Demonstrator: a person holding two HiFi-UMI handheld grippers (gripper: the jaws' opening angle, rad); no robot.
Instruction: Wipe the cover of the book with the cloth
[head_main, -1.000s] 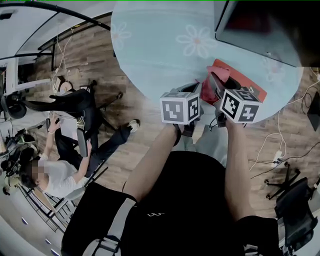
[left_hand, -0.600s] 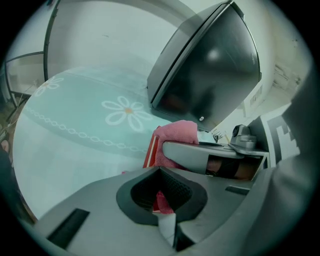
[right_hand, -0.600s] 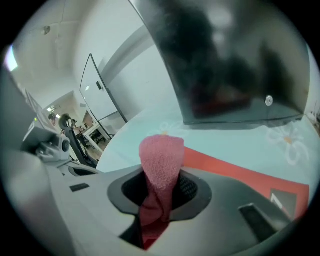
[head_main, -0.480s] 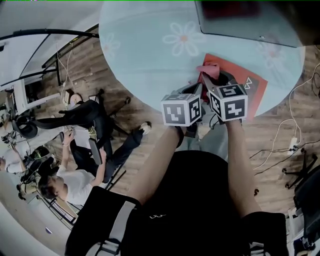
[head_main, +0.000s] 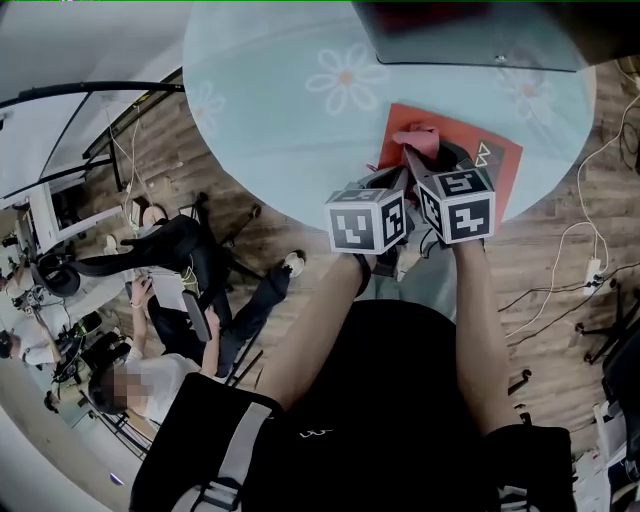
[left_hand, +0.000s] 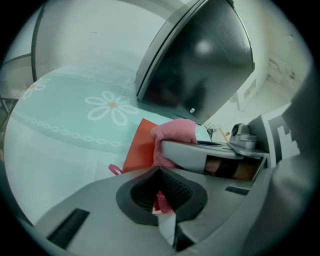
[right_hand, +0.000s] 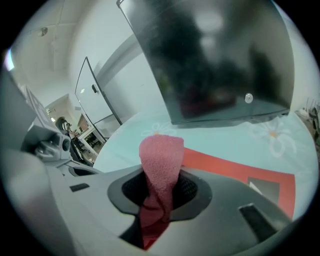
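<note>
Cloth gripped, poised over the red book

The right tool is clamped on the pink cloth, whose free fold stands over the book near the bench edge. The left tool looks closed on the book's near corner. I'd press the fold flat and stroke away from that hold.

Round table wearing a pale blue daisy-print cover, red book lying flat by its near edge toward the right, dark screen standing at its far edge
</note>
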